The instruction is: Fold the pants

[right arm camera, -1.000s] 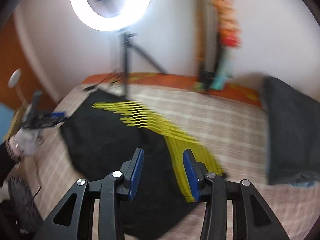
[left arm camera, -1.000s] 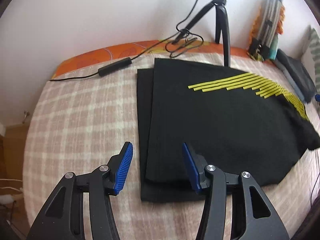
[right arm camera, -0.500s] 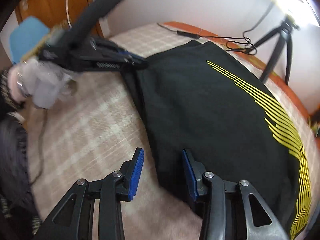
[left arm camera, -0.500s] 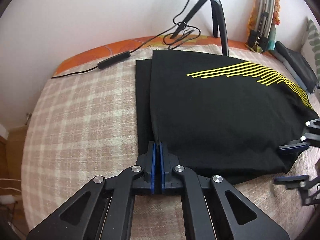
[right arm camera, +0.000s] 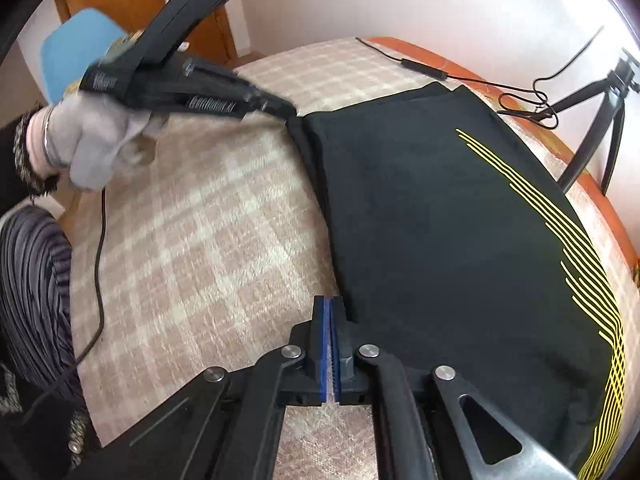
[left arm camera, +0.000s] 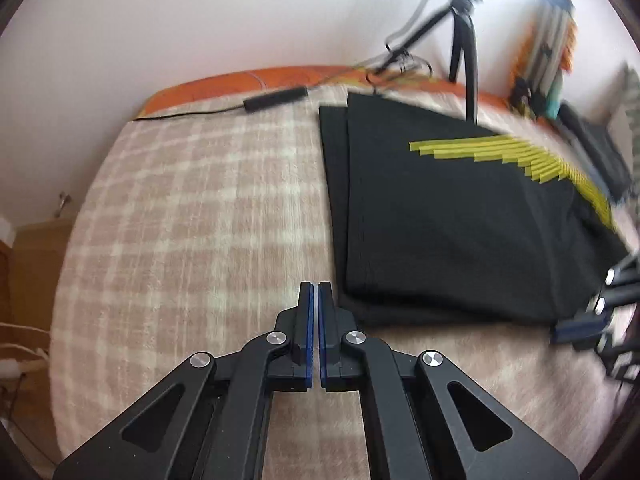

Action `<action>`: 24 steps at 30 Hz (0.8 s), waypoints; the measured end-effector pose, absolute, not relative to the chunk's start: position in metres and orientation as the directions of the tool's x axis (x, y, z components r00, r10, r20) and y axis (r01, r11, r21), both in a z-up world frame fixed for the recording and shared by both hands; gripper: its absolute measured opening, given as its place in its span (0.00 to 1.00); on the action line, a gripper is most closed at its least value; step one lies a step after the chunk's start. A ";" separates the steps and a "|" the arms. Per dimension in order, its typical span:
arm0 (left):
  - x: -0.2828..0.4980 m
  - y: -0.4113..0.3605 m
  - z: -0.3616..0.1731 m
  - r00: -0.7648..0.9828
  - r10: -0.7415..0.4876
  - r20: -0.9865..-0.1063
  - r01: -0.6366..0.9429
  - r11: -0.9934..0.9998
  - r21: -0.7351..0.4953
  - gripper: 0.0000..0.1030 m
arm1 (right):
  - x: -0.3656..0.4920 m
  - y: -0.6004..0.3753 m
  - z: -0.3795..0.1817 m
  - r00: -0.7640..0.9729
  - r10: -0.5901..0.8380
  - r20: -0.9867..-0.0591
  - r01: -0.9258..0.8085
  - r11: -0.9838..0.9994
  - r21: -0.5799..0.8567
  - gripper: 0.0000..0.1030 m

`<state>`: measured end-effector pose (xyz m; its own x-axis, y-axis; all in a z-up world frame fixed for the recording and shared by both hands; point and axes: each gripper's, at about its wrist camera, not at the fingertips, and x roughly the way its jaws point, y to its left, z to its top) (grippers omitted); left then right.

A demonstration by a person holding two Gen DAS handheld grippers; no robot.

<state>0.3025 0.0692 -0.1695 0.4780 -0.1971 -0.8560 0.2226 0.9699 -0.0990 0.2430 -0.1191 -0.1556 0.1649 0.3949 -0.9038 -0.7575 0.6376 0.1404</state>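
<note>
Black pants with yellow stripes (left arm camera: 460,216) lie folded flat on a checked blanket; they also show in the right wrist view (right arm camera: 440,220). My left gripper (left arm camera: 313,292) is shut and empty, just left of the pants' near corner, over the blanket. In the right wrist view the left gripper (right arm camera: 288,110) touches the pants' far corner. My right gripper (right arm camera: 330,308) is shut beside the pants' near edge; whether it holds cloth is unclear. The right gripper also shows blurred in the left wrist view (left arm camera: 592,320).
The checked blanket (left arm camera: 192,220) covers a bed with an orange edge (left arm camera: 240,84). A black tripod (left arm camera: 464,40) and a cable with a black box (left arm camera: 276,98) stand at the back. Dark folded cloth (left arm camera: 596,152) lies far right.
My left gripper has let go of the pants' corner and pulled back left, still shut. My right gripper has gone from open to shut at the pants' near edge.
</note>
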 end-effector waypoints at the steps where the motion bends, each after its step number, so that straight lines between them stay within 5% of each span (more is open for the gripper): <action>1: 0.306 0.069 -0.167 0.478 -0.212 -0.852 0.218 0.969 -0.119 0.06 | 0.242 -0.120 -0.154 0.157 0.395 -0.905 -0.760 0.634 0.145 0.20; 3: 0.311 0.062 -0.163 0.482 -0.246 -0.841 0.238 0.960 -0.145 0.17 | 0.245 -0.126 -0.143 0.180 0.432 -0.884 -0.756 0.636 0.157 0.33; 8: 0.306 0.047 -0.163 0.489 -0.268 -0.830 0.332 0.937 -0.108 0.18 | 0.282 -0.146 -0.113 0.247 0.503 -0.828 -0.702 0.682 0.204 0.34; 17: 0.301 0.090 -0.161 0.471 -0.367 -0.803 0.248 0.928 -0.279 0.18 | 0.293 -0.086 -0.138 0.180 0.526 -0.831 -0.756 0.614 0.226 0.35; 21: 0.296 0.092 -0.161 0.425 -0.438 -0.792 0.244 0.898 -0.366 0.20 | 0.292 -0.064 -0.165 0.161 0.478 -0.864 -0.769 0.609 0.194 0.26; 23: 0.298 0.091 -0.164 0.396 -0.466 -0.791 0.232 0.884 -0.405 0.40 | 0.292 -0.061 -0.172 0.147 0.474 -0.868 -0.769 0.607 0.201 0.16; 24: 0.299 0.090 -0.167 0.385 -0.483 -0.787 0.215 0.876 -0.432 0.42 | 0.294 -0.063 -0.173 0.147 0.474 -0.868 -0.763 0.613 0.206 0.08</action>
<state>0.2987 0.0904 -0.1666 0.3846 -0.4825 -0.7869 0.2146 0.8759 -0.4322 0.2936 -0.0626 -0.1733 0.1471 0.4745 -0.8679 -0.7631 0.6127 0.2056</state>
